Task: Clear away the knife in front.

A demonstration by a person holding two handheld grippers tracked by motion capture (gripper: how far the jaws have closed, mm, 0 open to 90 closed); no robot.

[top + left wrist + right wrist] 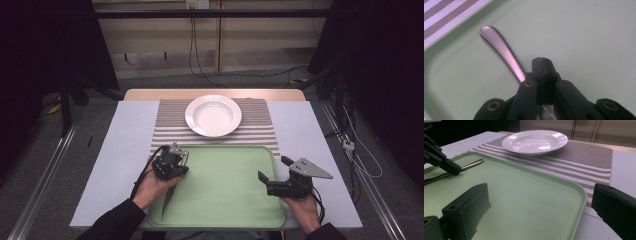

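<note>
Left claw (540, 60) grips knife (499, 47) on green tray (586, 37).

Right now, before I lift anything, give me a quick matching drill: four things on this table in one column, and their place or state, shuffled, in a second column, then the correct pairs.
Things:
1. white plate
2. knife
3. left gripper
4. right gripper

Place or state:
A. jaws wide apart, nothing between them, at the right edge of the green tray
B. lying flat in the tray along its left side
C. on the striped placemat beyond the tray
D. jaws shut, down over the metal piece

Pairs: 1-C, 2-B, 3-D, 4-A
</note>
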